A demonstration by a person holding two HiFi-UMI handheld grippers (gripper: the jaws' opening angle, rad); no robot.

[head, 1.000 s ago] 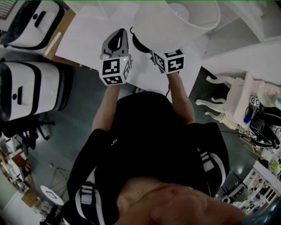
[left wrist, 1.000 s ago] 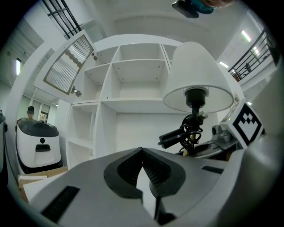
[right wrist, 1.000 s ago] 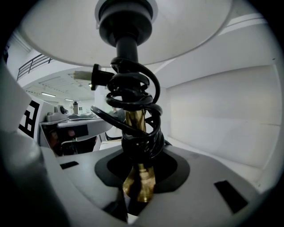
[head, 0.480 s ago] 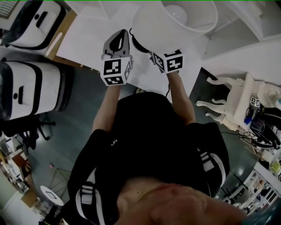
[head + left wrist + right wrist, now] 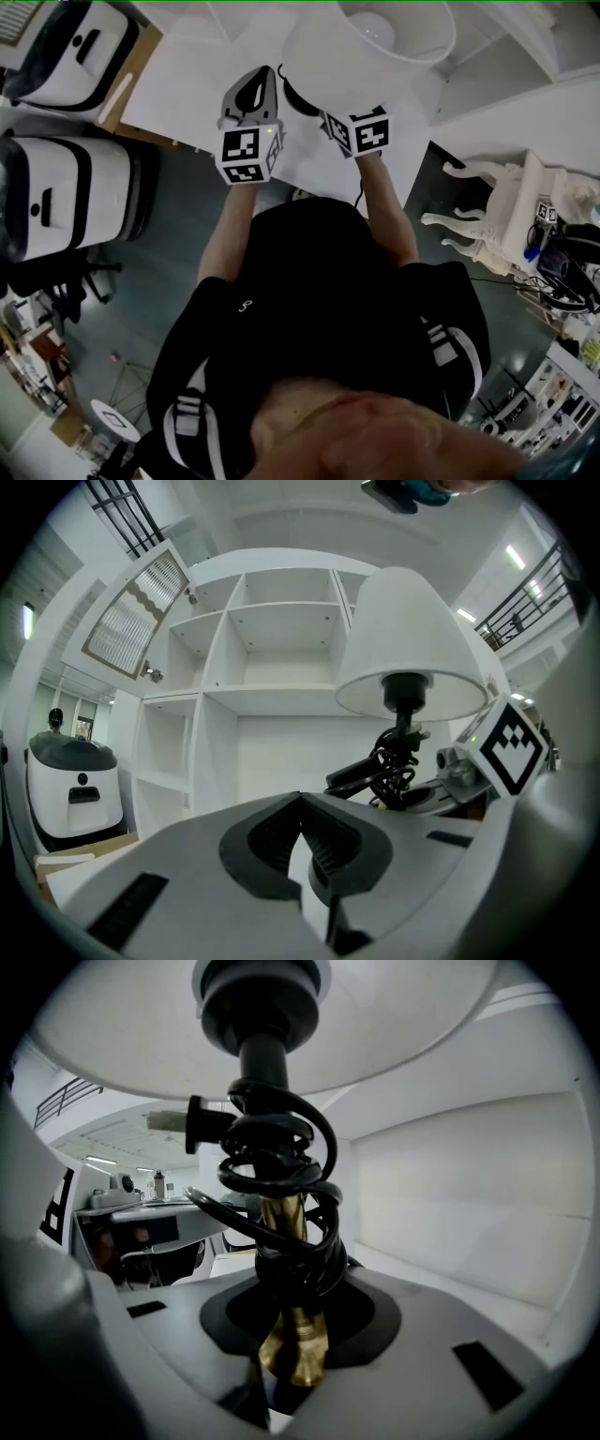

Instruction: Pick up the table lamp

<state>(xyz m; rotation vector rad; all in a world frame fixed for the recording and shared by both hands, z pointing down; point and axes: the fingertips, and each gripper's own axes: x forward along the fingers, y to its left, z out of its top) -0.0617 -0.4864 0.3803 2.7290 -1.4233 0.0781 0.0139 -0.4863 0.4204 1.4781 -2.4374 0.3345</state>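
Table lamp (image 5: 375, 47) seen near front edge of table (image 5: 187, 84), toward right corner. Brass stem (image 5: 281, 1218) pinched low by right gripper (image 5: 291, 1363), under wound cord (image 5: 281, 1147), likely for straight lift. Left gripper (image 5: 302, 841) held beside lamp, jaws together, nothing in them, maybe for steadying.

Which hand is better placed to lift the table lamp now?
Right. The right gripper is clamped on the lamp's brass stem, just under the coiled cord. The left gripper is shut and empty, with the lamp off to its right.
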